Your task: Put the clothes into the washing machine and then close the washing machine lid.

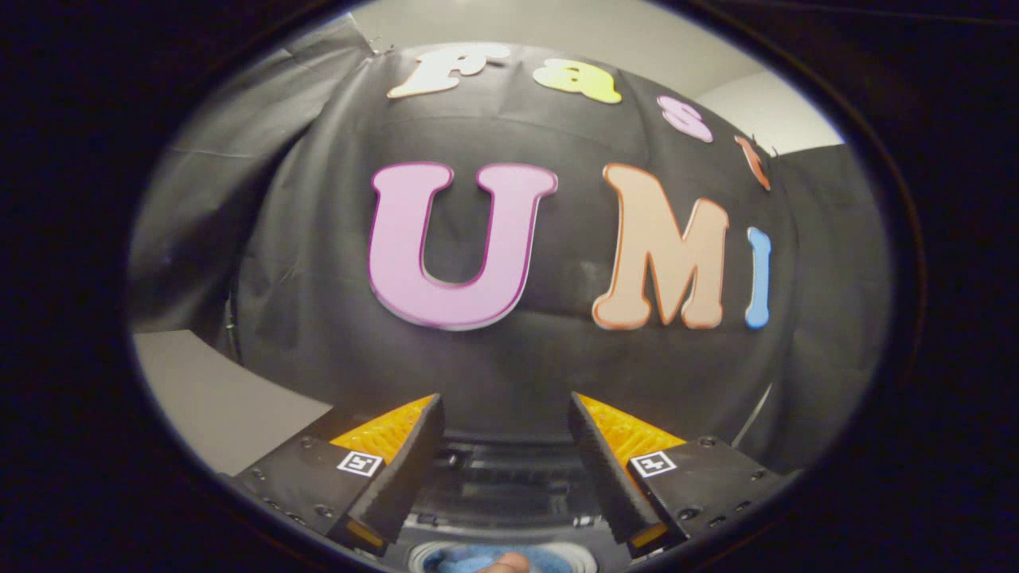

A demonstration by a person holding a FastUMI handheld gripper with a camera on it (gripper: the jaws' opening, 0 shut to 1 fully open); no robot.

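Gripper (505, 422), gripper view: fingers spread wide apart, nothing between them and nothing pressed by either one. It is raised and aimed level at the booth's black cloth wall (509, 358), which hangs well beyond the fingertips.

Below and between the fingers sits a dark ribbed housing (509, 477), judged to be the top of the washing machine. Nearer the camera a round, pale-rimmed opening (585, 555) holds blue fabric (454, 559), apparently the clothes, lying in the drum. A small rounded object at the opening's near edge cannot be identified.

Progress, as a judgement: loading appears done, since the fabric lies inside and the gripper carries nothing. Lid position cannot be confirmed; the opening reads as uncovered, so closing remains outstanding.
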